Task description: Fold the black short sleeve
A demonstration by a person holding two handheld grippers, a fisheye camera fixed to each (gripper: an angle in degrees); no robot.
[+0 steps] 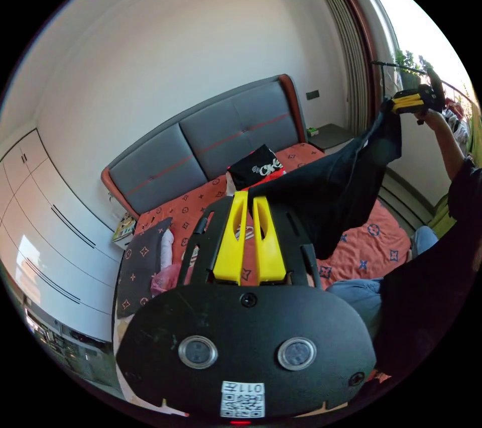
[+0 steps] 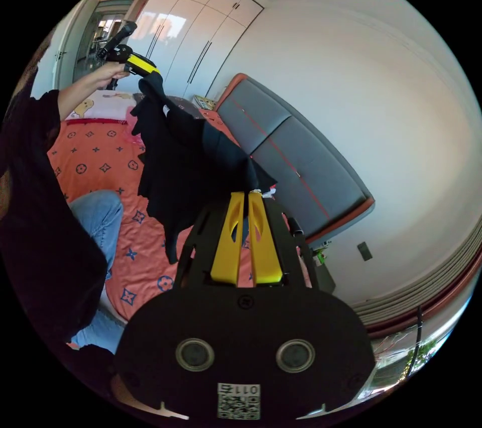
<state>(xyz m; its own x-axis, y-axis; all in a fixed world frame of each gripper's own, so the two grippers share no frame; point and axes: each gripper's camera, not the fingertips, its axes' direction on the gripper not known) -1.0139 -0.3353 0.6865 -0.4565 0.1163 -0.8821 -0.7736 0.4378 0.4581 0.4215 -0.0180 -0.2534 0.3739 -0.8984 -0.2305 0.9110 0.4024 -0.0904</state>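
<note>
A black short-sleeve shirt hangs stretched in the air above the bed, held at two ends. My left gripper is shut on one end of it, yellow jaws pressed together on the cloth. Far right in the left gripper view, the right gripper pinches the other end, held up by a hand. In the right gripper view my right gripper is shut on the shirt, and the left gripper grips the far end at upper left. The shirt's lower part droops toward the bed.
Below lies a bed with an orange patterned sheet and a grey padded headboard. A folded black printed garment rests near the headboard, a dark pillow at the left. The person's jeans-clad knee is on the bed. White wardrobes and curtains flank it.
</note>
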